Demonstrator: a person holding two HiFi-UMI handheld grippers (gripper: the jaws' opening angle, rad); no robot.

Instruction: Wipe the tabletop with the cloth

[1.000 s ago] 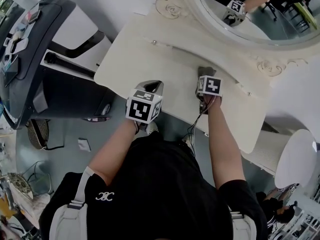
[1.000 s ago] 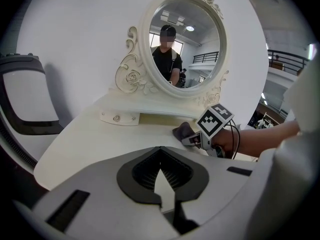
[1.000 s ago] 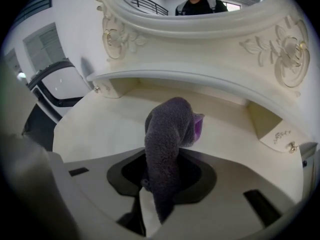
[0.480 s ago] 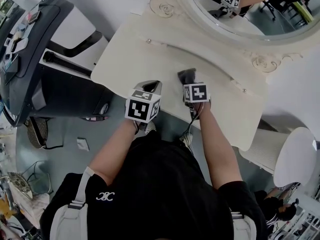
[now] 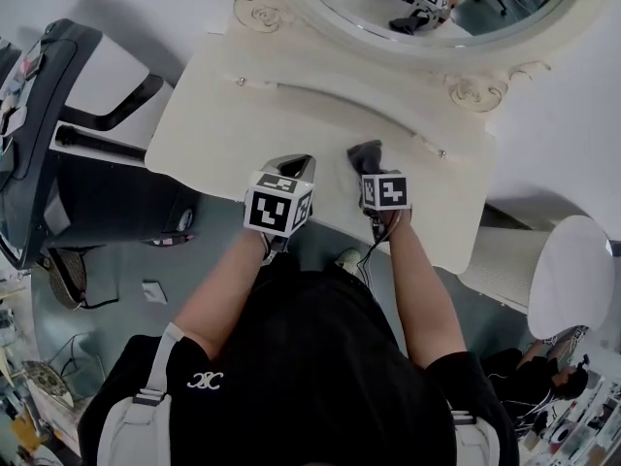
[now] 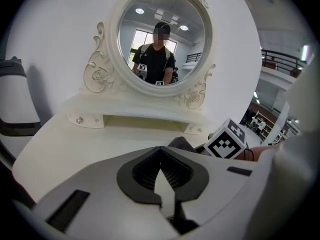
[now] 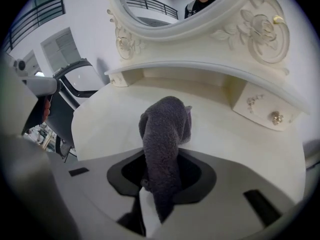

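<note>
Across the table (image 5: pixel 223 124), sweeps the cloth (image 5: pixel 367 153) left to mid-top, pinched tight in the right gripper (image 5: pixel 378 175), wipe under way, holding the left gripper (image 5: pixel 291 168) closed, empty, at the front edge.

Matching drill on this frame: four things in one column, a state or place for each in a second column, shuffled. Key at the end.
1 cloth
2 left gripper
3 right gripper
4 mirror

A shut, empty
B round, behind the tabletop
C dark grey, touching the tabletop
D shut on the cloth

Pairs: 1-C, 2-A, 3-D, 4-B
</note>
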